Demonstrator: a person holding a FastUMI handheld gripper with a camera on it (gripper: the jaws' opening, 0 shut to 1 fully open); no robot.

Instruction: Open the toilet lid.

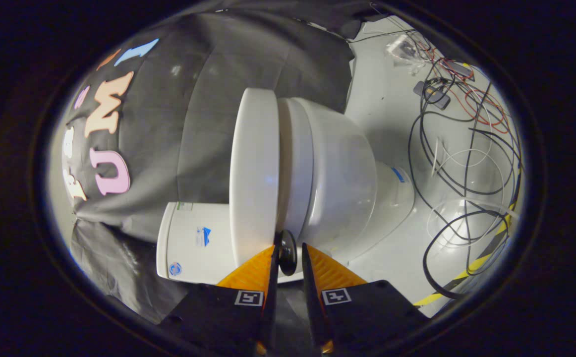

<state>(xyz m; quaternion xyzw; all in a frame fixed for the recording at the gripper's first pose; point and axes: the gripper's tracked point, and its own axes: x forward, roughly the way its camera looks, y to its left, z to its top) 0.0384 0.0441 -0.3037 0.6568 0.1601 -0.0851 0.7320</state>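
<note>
I am counting one toilet ahead of the gripper, carrying one lid, one tank, one dark knob sitting between two fingers.

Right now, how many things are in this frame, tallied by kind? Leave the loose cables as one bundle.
Toilet, lid not yet raised off its seat: 1
Black knob at the lid's edge, between the fingers: 1
Gripper, fingers close around the knob: 1
Cable bundle on the floor: 1
Total: 4
</note>
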